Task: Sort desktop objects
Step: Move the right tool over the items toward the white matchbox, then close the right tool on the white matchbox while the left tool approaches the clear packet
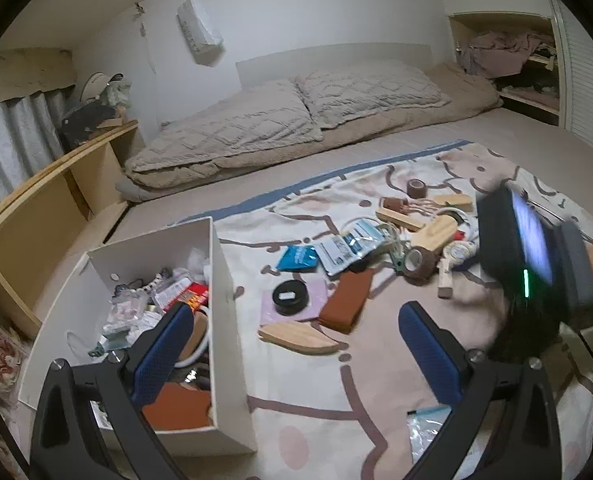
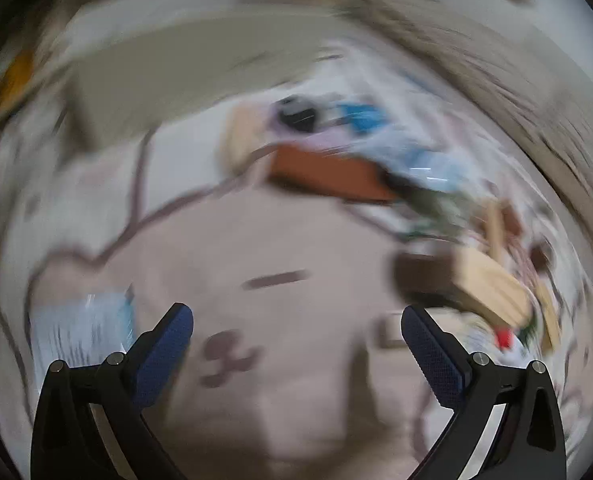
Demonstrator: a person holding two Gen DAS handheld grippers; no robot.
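A white box [image 1: 232, 292] with several small items in it stands on the patterned blanket [image 1: 336, 392] at the left. Loose objects lie spread to its right: a brown case [image 1: 346, 299], a black round tin [image 1: 290, 296], a wooden piece [image 1: 300, 339], a blue packet [image 1: 297, 258], a tape roll [image 1: 418, 261]. My left gripper [image 1: 296, 322] is open and empty, one finger over the box. The right gripper's body [image 1: 536, 256] hangs at the right. In the blurred right wrist view my right gripper [image 2: 296, 322] is open and empty above the blanket, with the brown case [image 2: 328, 174] ahead.
A bed with two pillows [image 1: 296, 112] lies behind the blanket. A wooden shelf [image 1: 56, 184] runs along the left wall. A clear bag [image 1: 426, 428] lies near the front. A closet with clothes [image 1: 508, 60] is at the back right.
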